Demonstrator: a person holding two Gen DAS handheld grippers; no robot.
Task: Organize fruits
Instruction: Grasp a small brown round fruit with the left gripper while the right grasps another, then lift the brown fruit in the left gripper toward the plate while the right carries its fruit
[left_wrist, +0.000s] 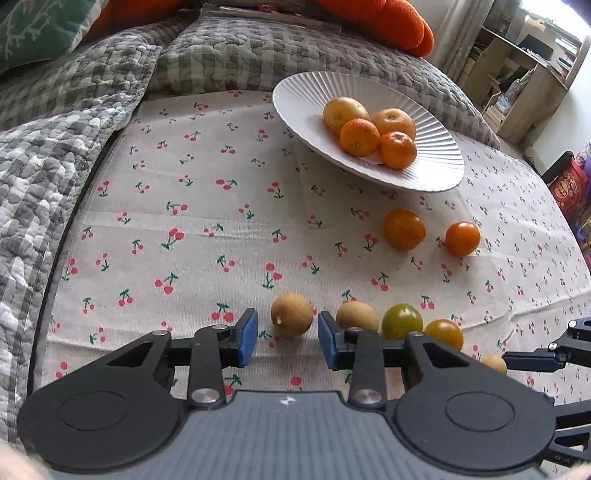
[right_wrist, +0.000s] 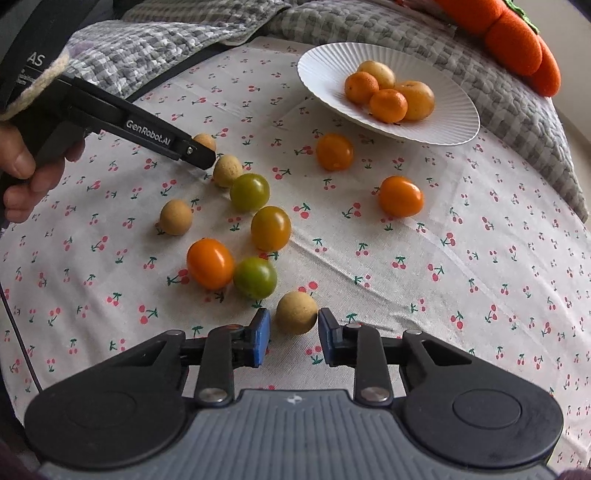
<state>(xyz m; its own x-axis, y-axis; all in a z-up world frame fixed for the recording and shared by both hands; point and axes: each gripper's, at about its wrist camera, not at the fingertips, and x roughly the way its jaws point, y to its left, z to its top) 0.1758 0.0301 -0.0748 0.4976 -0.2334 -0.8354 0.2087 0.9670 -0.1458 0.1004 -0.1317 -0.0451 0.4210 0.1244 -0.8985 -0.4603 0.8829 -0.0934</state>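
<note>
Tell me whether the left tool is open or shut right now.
Open. In the left wrist view the left tool has its blue pads spread either side of a tan round fruit, with gaps showing on both sides.

Fruit cluster (right_wrist: 255, 236) beside bare cloth (right_wrist: 461, 277)

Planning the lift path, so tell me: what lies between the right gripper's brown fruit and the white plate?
In the right wrist view, only cherry-print cloth lies between the brown fruit and the plate; orange tomatoes flank the line.
</note>
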